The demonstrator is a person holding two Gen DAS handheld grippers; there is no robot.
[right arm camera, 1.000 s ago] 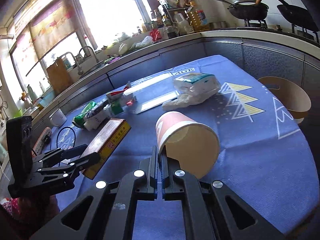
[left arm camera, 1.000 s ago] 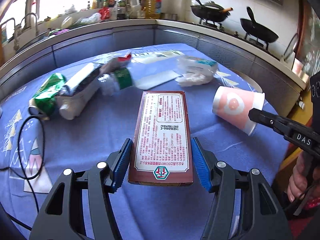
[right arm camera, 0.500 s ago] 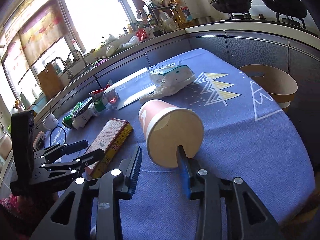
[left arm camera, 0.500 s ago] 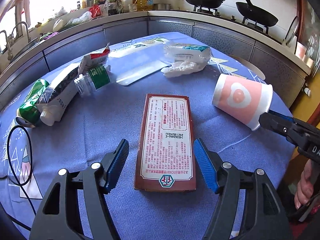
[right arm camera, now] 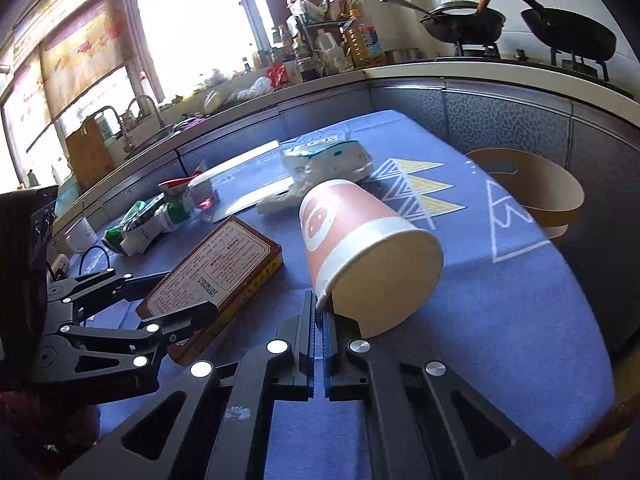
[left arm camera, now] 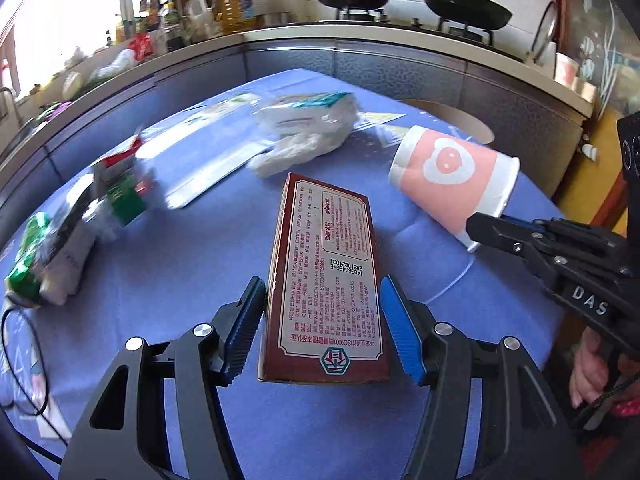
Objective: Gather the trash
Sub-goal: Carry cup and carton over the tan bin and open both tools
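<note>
— Look at the left wrist view first. A second ago the left gripper [left arm camera: 322, 330] had its blue pads tight on the flat brown cardboard box with the cream printed label [left arm camera: 326, 280]; half a second ago they stood well clear of it, and they have just been closing in again. Now the box sits in the lower middle of the frame, between the pads, and I'd say it is clamped. Its far end looks raised off the blue patterned tablecloth [left arm camera: 180, 280].

— So a re-grip?

— That's my reading: a better purchase before carrying it off. The gripper points down at the table at a slant, straddling the near end of the box.

— And over on the right?

— Same story. The right gripper [right arm camera: 320, 316] was pinched on the rim of the pink paper cup with the white heart face [right arm camera: 360, 248], sprang open half a second ago, and has just been snapping shut again. In the right wrist view its jaws are together at the lower middle, nipping the cup's rim, one inside and one outside. The cup lies on its side, mouth toward the camera, at centre frame.

— Where does it all go?

— I can't say. No bin shows. The rest of the rubbish, a white plastic tissue pack [right arm camera: 328, 156] and a green crumpled wrapper [right arm camera: 120, 232], waits at the upper left.
</note>
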